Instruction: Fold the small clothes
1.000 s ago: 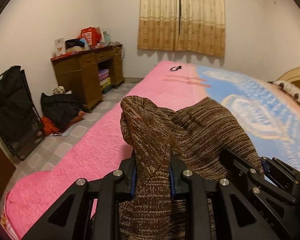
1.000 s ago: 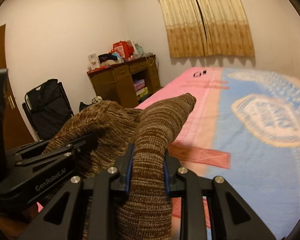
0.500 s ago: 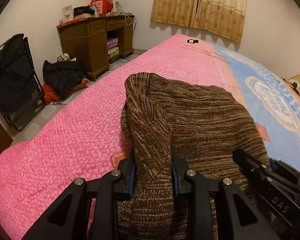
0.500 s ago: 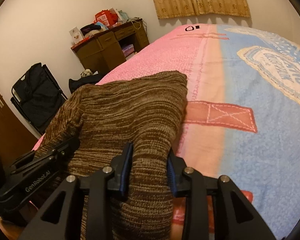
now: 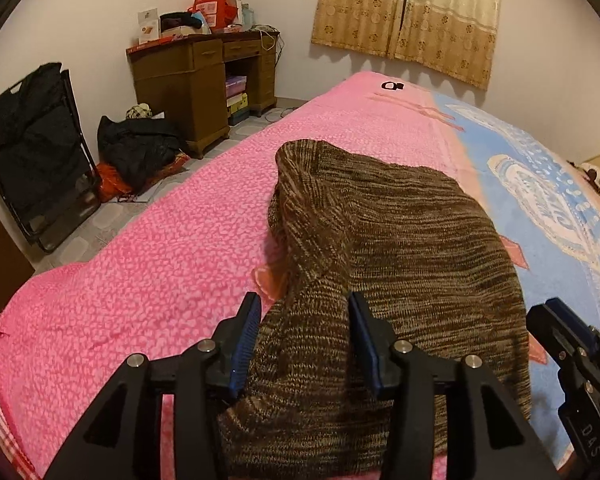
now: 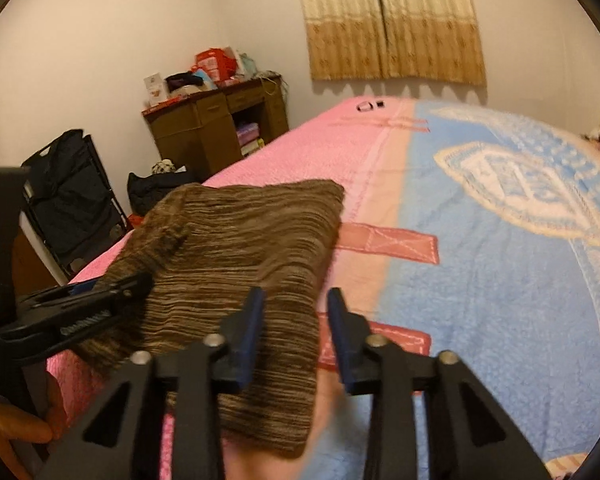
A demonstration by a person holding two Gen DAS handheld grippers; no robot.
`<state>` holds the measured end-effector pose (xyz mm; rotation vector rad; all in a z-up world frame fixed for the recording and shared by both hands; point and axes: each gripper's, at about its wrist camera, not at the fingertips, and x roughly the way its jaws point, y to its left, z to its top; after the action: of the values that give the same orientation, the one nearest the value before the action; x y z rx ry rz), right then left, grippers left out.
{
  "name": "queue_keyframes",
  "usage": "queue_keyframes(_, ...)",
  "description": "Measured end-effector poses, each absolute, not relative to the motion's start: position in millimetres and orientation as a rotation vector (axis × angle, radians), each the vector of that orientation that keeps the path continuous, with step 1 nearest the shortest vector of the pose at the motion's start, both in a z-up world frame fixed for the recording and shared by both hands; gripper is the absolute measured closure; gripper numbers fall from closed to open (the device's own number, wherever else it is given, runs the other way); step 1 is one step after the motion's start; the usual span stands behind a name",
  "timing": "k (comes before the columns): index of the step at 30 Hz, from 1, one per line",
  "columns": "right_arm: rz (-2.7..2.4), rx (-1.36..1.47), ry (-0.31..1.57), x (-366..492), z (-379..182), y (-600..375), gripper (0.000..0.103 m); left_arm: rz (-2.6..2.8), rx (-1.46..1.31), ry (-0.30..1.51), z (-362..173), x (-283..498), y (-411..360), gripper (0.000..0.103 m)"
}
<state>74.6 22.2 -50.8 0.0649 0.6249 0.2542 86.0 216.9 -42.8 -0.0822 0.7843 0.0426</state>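
A brown knitted garment (image 5: 400,240) lies folded on the pink and blue bedspread (image 5: 160,264). My left gripper (image 5: 304,300) straddles its near left corner. Its jaws are opening, and the cloth sits loosely between the blue pads without being pressed. My right gripper (image 6: 296,294) is at the garment's (image 6: 240,248) near right edge. Its jaws are closing, but a gap shows between the cloth edge and the right pad. The right gripper (image 5: 560,324) also shows at the left wrist view's right edge. The left gripper (image 6: 100,292) appears low on the left in the right wrist view.
A wooden desk (image 5: 204,80) with clutter stands against the far wall. On the floor left of the bed are a black bag (image 5: 140,148) and a folded black chair (image 5: 36,148). A small black object (image 5: 391,86) lies at the bed's far end. A hand (image 6: 16,428) shows bottom left.
The garment came down from hanging in both grippers to lying flat on the bed. Both grippers' jaws have spread off the cloth they pinched, and both hands sank.
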Motion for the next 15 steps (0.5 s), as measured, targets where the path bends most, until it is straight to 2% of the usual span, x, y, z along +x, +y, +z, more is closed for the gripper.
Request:
queue_keyframes(2,0.274,0.037,0.644,79.6,-52.1,30.5,0.077,0.049,-0.072,0.788,-44.7,86.7,214.8,0.057)
queue_keyframes(6,0.274,0.006,0.723,86.9,-70.9,36.9,0.077,0.051,-0.06,0.795,-46.7,87.0,212.8,0.057)
queue_keyframes(12,0.272,-0.036,0.736,85.7,-78.3,38.0,0.077,0.07,-0.052,0.793,-53.1,84.7,211.4,0.052)
queue_keyframes(15,0.277,-0.035,0.744,84.4,-80.8,35.0,0.077,0.082,-0.041,0.795,-56.6,80.4,211.5,0.043)
